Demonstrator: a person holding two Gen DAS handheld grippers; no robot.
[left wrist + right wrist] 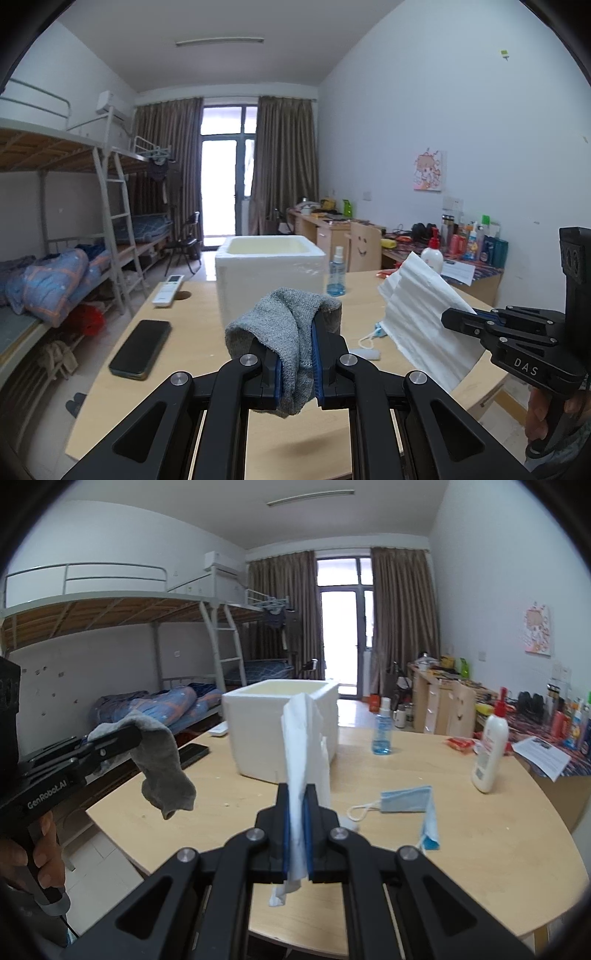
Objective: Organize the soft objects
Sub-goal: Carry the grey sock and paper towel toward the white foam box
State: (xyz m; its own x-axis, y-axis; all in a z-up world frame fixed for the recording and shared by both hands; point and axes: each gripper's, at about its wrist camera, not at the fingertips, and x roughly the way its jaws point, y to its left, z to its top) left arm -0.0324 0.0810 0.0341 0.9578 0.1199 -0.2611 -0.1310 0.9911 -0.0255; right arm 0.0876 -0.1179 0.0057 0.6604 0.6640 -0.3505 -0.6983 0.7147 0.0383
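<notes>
My left gripper [297, 325] is shut on a grey sock [284, 332] and holds it above the wooden table [177, 332], in front of the white foam box [269, 273]. The sock also hangs at the left of the right wrist view [162, 764]. My right gripper [297, 790] is shut on a white tissue [304, 746] and holds it up before the foam box [280, 731]. The tissue also shows at the right of the left wrist view [421, 314]. A blue face mask [406, 801] lies on the table to the right.
A black phone [140, 349] and a white remote [168, 290] lie on the table's left. A blue spray bottle [382, 725] and a white lotion bottle [489, 746] stand right of the box. Bunk beds line the left wall; cluttered desks line the right.
</notes>
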